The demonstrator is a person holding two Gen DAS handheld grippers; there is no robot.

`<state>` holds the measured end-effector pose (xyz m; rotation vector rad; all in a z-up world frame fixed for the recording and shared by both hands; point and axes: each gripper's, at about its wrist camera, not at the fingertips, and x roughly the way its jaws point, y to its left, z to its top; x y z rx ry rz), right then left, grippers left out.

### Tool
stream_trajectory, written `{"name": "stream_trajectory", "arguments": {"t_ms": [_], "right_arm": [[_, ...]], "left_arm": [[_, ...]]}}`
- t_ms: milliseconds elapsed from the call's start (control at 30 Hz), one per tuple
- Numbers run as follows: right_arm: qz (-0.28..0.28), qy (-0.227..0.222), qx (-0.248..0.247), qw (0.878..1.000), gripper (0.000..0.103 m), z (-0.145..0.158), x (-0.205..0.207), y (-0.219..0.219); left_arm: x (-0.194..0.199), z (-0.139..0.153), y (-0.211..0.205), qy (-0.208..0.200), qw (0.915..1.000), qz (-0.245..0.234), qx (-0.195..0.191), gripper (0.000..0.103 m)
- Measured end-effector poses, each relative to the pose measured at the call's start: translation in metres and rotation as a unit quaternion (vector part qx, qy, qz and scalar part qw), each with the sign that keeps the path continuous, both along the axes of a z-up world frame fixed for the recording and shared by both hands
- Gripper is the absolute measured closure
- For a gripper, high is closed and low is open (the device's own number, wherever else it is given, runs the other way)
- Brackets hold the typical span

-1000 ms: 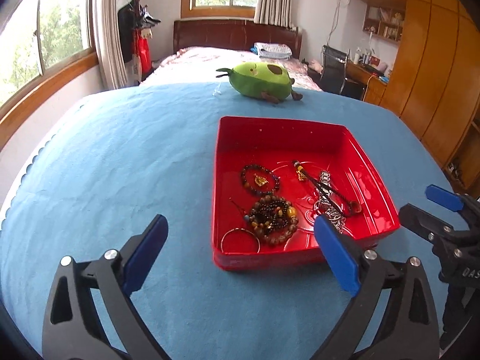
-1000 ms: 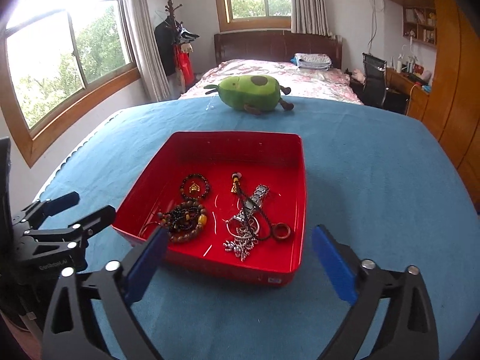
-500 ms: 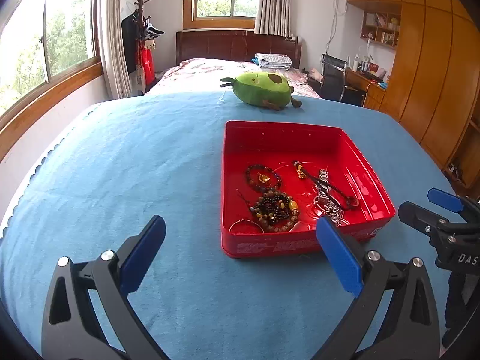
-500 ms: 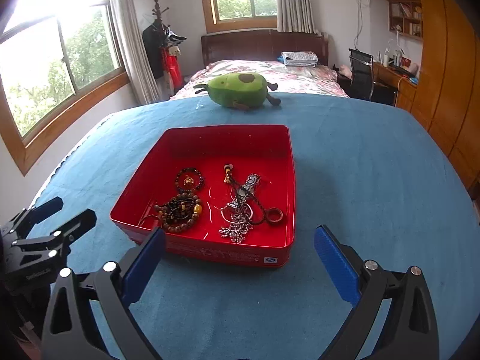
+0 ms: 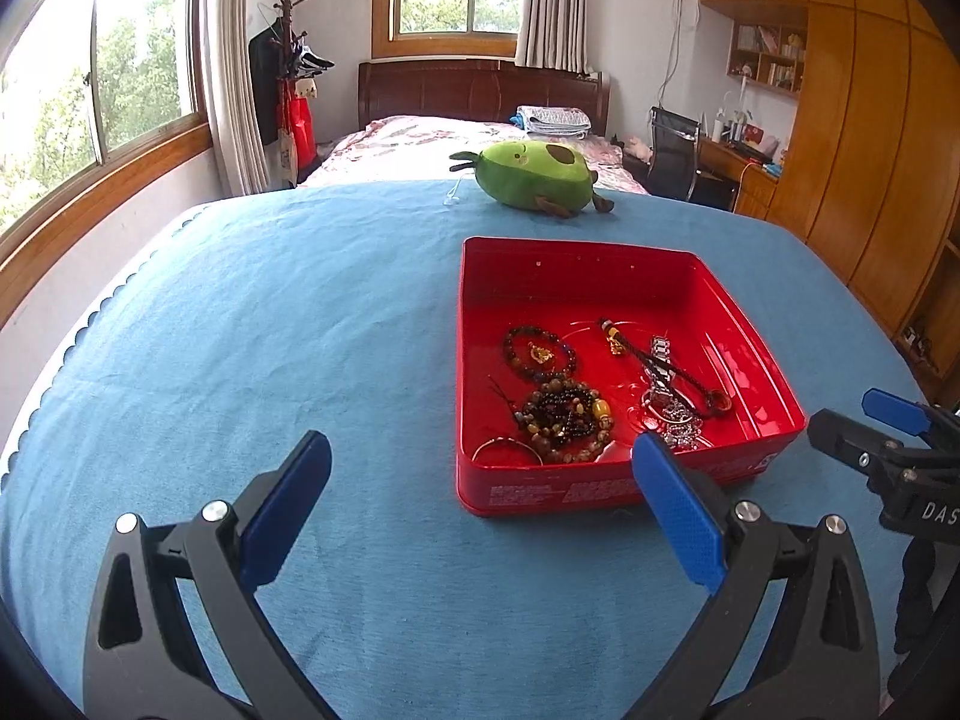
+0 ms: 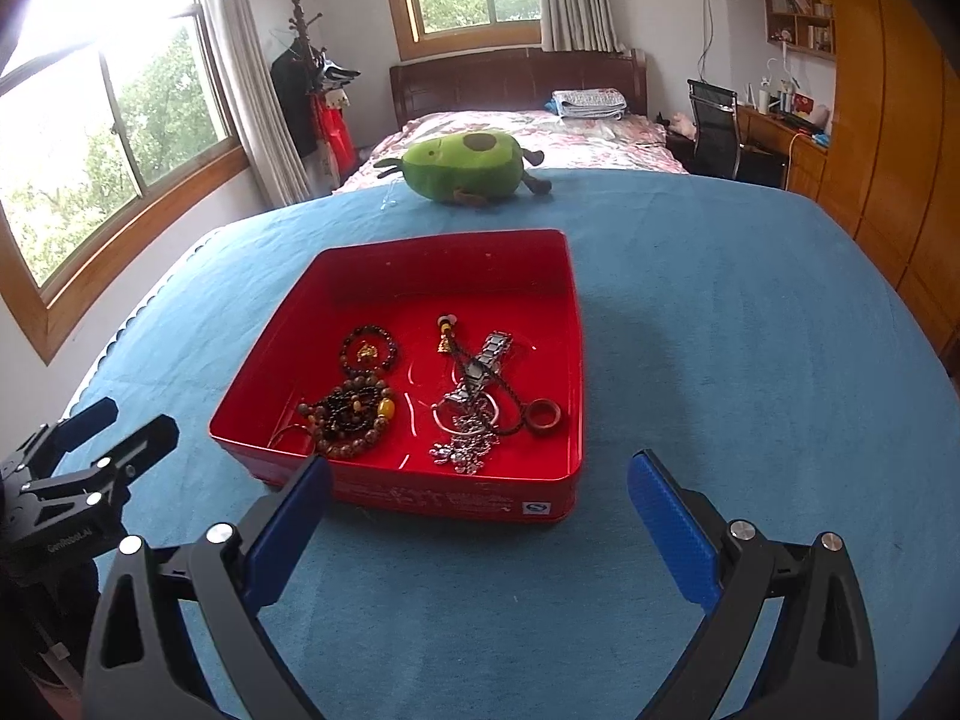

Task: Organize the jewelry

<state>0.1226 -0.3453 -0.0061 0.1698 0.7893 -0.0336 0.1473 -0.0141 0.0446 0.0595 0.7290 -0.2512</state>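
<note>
**Jewelry heaped in red tin, both hand-held grippers spread and empty**

The jewelry is seen gathered in a shallow red tin (image 6: 573,360) set on the blue-covered worktop (image 5: 300,312). A green plush toy (image 5: 531,177) lies well behind it. The left hand-held gripper (image 5: 480,516) is held just short of the tin's near wall, its jaws wide apart and nothing between them. The right hand-held gripper (image 6: 480,525) is likewise held open and empty at the tin's near edge.

Inside the tin, a dark bead bracelet (image 6: 369,350) with a gold charm lies alone toward the back left. A bunched pile of brown beads (image 6: 351,420) sits nearer, touching a thin bangle (image 5: 507,450). On the right, a metal watch (image 6: 483,366), a black cord (image 6: 504,393) ending in a brown ring (image 6: 543,416), and a silver chain (image 6: 465,450) are tangled over 1 another.

The pieces are judged light, limp and slippery against the glossy floor. The beaded loops would be best pinched across 1 strand; the watch at its stiff band. The tangled cluster is likely to lift together, so the cord would have to be freed with care. The fine chain is judged the most fragile.
</note>
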Motion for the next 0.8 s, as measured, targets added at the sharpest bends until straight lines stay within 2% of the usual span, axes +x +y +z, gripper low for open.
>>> {"name": "stream_trajectory", "arguments": {"t_ms": [800], "right_arm": [[0.009, 0.004, -0.019, 1.000, 0.004, -0.0037, 0.0017, 0.0066]], "left_arm": [[0.0060, -0.0060, 0.0010, 0.010, 0.9999, -0.001, 0.005, 0.003]]}}
